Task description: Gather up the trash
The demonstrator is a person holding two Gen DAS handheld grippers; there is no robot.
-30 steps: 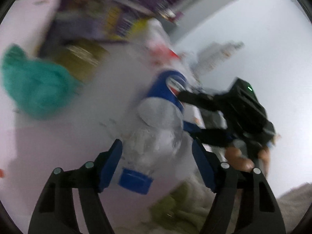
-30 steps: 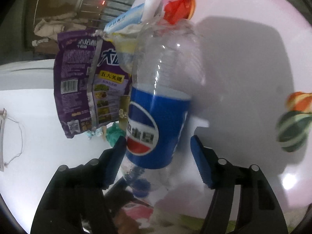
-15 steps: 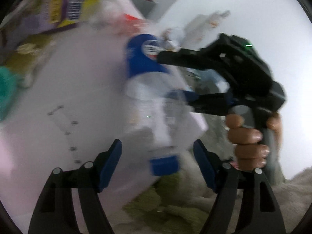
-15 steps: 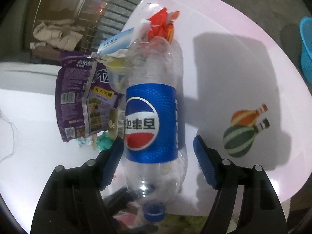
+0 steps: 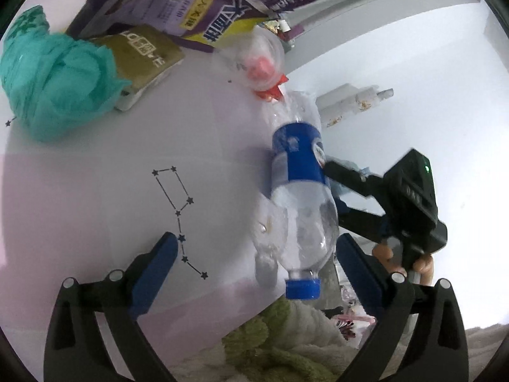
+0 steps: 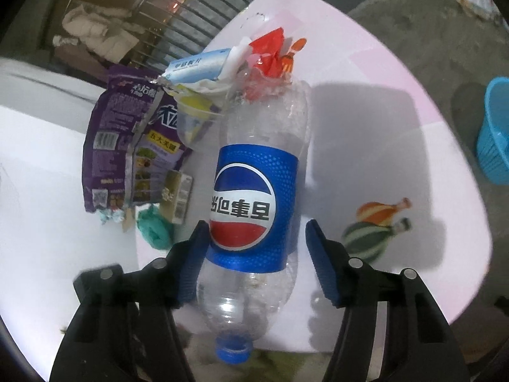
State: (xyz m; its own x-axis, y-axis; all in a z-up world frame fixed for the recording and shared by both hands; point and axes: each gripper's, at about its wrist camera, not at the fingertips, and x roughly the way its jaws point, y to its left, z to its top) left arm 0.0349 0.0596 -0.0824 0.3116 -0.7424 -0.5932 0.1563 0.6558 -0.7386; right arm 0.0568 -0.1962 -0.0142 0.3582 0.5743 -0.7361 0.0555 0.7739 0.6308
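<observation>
A clear Pepsi bottle (image 5: 297, 159) with a blue label and a blue cap hangs cap-down over the near edge of the pink table (image 5: 95, 191). My right gripper (image 5: 334, 191), in a person's hand (image 5: 423, 264), has it by the label. In the right wrist view the bottle (image 6: 254, 172) fills the gap of the right gripper (image 6: 257, 224). The jaws are closing and the pads sit on the label's sides. My left gripper (image 5: 254, 238) is opening wide. The bottle's neck is between its fingers, untouched.
On the table lie a teal plastic bag (image 5: 54, 76), an olive box (image 5: 143, 51), a purple snack bag (image 5: 206, 16) and a clear cup with red scraps (image 5: 261, 60). A blue basket (image 6: 496, 133) stands on the floor at the right. A green cloth (image 5: 280, 350) lies below the table edge.
The left jaws have spread away from the bottle's neck. The right pads have drawn in on the label, and the bottle now stays with the right gripper.
</observation>
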